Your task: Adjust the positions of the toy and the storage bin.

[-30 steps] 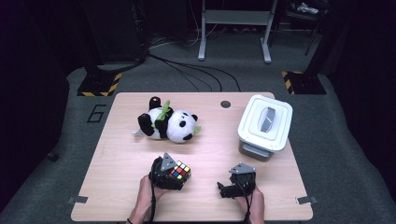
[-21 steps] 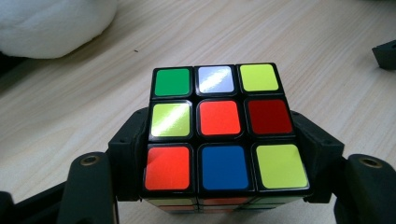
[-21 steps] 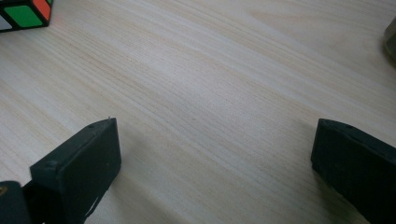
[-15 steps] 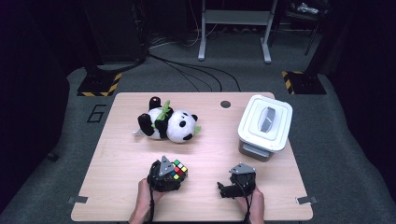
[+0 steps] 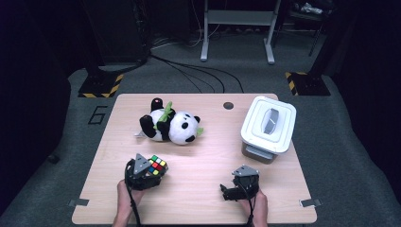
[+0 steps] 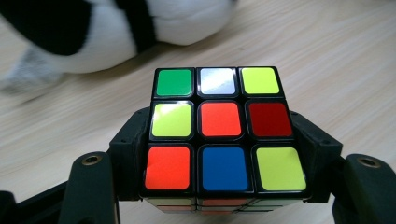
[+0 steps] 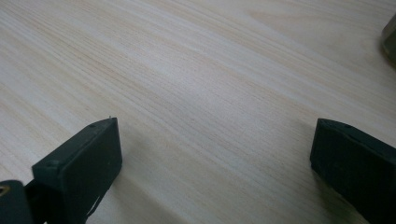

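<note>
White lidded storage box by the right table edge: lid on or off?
On. The white plastic storage box sits with its lid seated flat across the top, the grey handle folded down in the middle; what is inside cannot be seen.

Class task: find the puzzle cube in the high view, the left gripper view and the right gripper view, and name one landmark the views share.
High view: puzzle cube lower left of centre, in the left gripper.
Left gripper view: cube centre, clamped between the black jaws.
Right gripper view: not in it.
Shared landmark: the wooden table.
</note>
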Motion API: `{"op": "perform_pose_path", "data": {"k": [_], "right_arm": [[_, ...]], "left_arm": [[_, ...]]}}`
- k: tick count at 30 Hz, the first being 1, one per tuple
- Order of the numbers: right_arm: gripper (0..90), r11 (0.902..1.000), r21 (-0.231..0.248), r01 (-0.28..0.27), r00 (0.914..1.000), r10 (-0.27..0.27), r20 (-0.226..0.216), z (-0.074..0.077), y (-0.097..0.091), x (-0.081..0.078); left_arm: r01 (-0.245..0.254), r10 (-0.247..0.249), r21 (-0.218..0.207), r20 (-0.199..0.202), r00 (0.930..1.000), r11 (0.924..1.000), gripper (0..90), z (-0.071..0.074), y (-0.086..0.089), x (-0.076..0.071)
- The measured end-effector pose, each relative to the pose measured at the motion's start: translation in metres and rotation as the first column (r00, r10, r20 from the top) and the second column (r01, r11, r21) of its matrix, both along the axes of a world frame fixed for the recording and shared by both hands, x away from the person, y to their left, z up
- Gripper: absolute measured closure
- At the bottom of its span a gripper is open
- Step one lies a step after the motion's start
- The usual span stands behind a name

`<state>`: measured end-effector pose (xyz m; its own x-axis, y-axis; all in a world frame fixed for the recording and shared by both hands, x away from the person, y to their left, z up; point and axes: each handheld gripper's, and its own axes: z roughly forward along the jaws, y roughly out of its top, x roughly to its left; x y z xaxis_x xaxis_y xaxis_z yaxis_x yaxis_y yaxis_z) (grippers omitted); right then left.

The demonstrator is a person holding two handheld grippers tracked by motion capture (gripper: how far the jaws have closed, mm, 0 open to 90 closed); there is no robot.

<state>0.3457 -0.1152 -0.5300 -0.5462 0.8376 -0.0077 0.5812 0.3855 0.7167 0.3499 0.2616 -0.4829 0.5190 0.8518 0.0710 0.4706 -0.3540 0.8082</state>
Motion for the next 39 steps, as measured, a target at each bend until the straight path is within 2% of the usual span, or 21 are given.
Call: {"op": "perform_pose_path", "data": {"k": [4,11,18,20,21,22,24,25,27,29,32,35,36,37,39], "right_arm": [[1.3,1.0,-0.004,-0.006,1.0,0.006,0.001,0.0,0.0,0.0],[1.3,1.0,-0.006,-0.006,1.0,0.006,0.002,0.0,0.0,0.0],[1.4,1.0,-0.006,-0.005,1.0,0.005,0.002,0.0,0.0,0.0],[1.4,1.0,-0.006,-0.004,1.0,0.004,0.002,0.0,0.0,0.0],[1.4,1.0,-0.006,-0.005,1.0,0.005,0.002,0.0,0.0,0.0],[1.4,1.0,-0.006,-0.003,1.0,0.003,0.002,0.0,0.0,0.0],[1.4,1.0,-0.005,-0.005,1.0,0.005,0.002,0.0,0.0,0.0],[1.4,1.0,-0.005,-0.004,1.0,0.004,0.002,0.0,0.0,0.0],[1.4,1.0,-0.005,-0.004,1.0,0.004,0.001,0.0,0.0,0.0],[1.4,1.0,-0.003,-0.002,1.0,0.002,0.001,0.0,0.0,0.0],[1.4,1.0,-0.001,0.001,1.0,-0.001,0.001,0.0,0.0,0.0],[1.4,1.0,-0.001,0.001,1.0,-0.001,0.001,0.0,0.0,0.0],[1.4,1.0,-0.001,0.001,1.0,-0.001,0.001,0.0,0.0,0.0],[1.4,1.0,-0.001,0.001,1.0,-0.001,0.001,0.0,0.0,0.0],[1.4,1.0,-0.001,0.001,1.0,-0.001,0.001,0.0,0.0,0.0]], "left_arm": [[-0.06,0.06,-0.013,0.007,0.9981,0.9981,34.2,0.004,0.024,0.001],[-0.153,0.153,-0.012,0.016,0.988,0.9881,34.2,0.01,0.061,0.007],[-0.24,0.241,-0.01,0.032,0.9701,0.9706,34.2,0.014,0.096,0.017],[-0.261,0.261,-0.014,0.02,0.9651,0.9652,34.2,0.012,0.104,0.021],[-0.269,0.269,-0.001,0.014,0.9631,0.9632,34.2,0.012,0.109,0.024],[-0.283,0.283,-0.001,0.027,0.9588,0.9592,34.2,0.009,0.112,0.026],[-0.297,0.297,0.004,0.015,0.9548,0.9549,34.2,0.008,0.119,0.03],[-0.303,0.303,0.003,0.007,0.9529,0.9529,34.2,0.008,0.123,0.032],[-0.329,0.33,-0.021,0.015,0.944,0.944,34.2,0.005,0.132,0.037],[-0.336,0.336,-0.013,-0.007,0.9419,0.9418,34.2,0.005,0.137,0.041],[-0.368,0.368,-0.041,-0.011,0.9299,0.929,34.2,0.001,0.147,0.049],[-0.385,0.385,-0.027,-0.02,0.9227,0.9224,34.2,-0.003,0.149,0.054],[-0.385,0.384,-0.013,-0.027,0.9229,0.923,34.2,-0.004,0.151,0.056],[-0.393,0.393,-0.014,-0.021,0.9194,0.9194,34.2,-0.007,0.151,0.058],[-0.403,0.402,-0.015,-0.033,0.915,0.9152,34.2,-0.01,0.154,0.061]]}}
